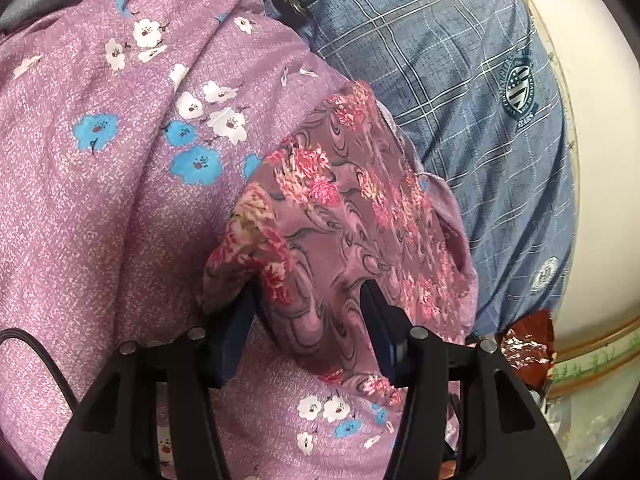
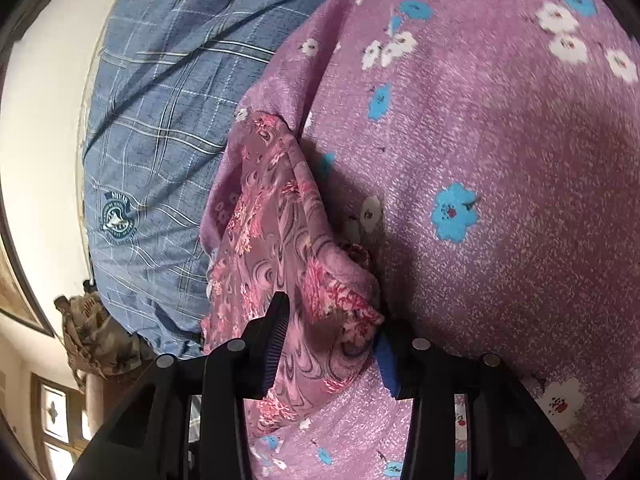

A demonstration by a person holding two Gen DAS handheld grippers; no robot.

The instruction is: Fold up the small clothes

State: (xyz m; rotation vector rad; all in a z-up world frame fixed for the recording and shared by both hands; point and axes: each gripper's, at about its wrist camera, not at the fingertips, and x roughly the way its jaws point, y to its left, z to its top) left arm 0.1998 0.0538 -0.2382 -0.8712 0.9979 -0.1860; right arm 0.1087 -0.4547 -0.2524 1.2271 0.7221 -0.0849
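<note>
A small mauve garment with a red-pink flower and swirl print (image 1: 340, 208) lies bunched on a purple sheet with blue and white flowers (image 1: 100, 200). My left gripper (image 1: 308, 308) stands with its jaws apart; a fold of the garment lies between the two blue pads and drapes over the left one. In the right wrist view the same garment (image 2: 280, 240) lies between the fingers of my right gripper (image 2: 332, 332), whose jaws are also apart, with cloth draped over the right pad.
A blue plaid cloth with round crests (image 1: 460, 92) lies beside the purple sheet (image 2: 480, 160); it also shows in the right wrist view (image 2: 160, 120). A white wall (image 1: 592, 160) lies beyond it. A window (image 2: 60, 420) shows at the lower left of the right wrist view.
</note>
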